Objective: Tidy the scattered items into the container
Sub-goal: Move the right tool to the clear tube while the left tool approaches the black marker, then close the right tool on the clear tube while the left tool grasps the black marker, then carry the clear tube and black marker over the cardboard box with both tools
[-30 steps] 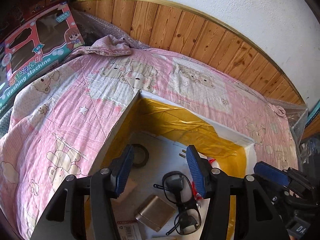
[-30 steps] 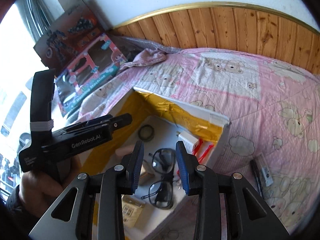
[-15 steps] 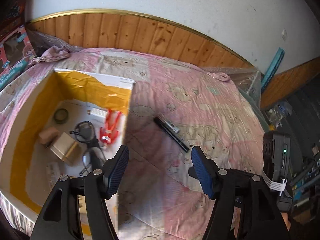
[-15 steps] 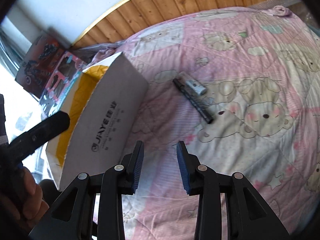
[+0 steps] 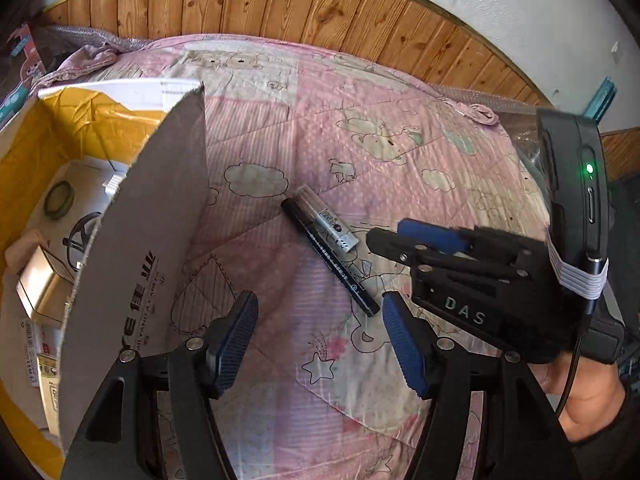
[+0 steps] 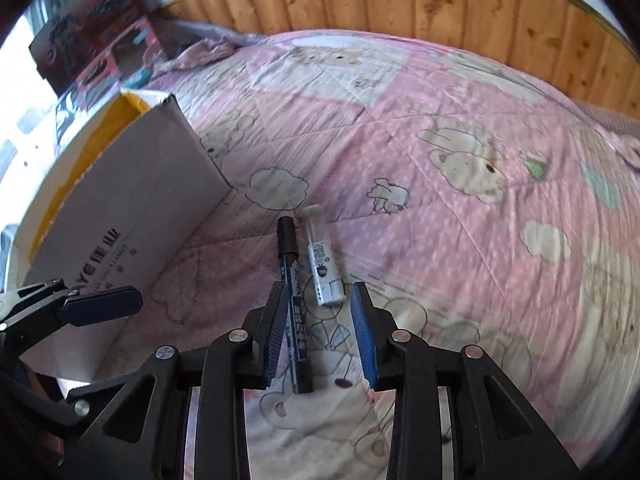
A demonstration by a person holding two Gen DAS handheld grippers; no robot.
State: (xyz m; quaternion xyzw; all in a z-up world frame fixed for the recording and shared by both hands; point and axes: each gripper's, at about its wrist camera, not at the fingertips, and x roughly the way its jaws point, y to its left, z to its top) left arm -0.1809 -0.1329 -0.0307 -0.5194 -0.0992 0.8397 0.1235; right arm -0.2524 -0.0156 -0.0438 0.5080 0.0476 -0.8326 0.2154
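The right gripper [image 6: 318,330] is held spread around the pen [image 6: 294,300] at lower centre, ready to pinch; the left gripper [image 5: 320,344] is spread, empty.

White letters reading "DAS" mark the black body of the right gripper [image 5: 416,236], seen from the left wrist camera. The cardboard box [image 6: 132,216] carries grey print on its outer wall, of which only "YE" can be read beside Chinese characters; print on the black marker [image 6: 294,304] and the small white tube [image 6: 322,264] is too small to read.
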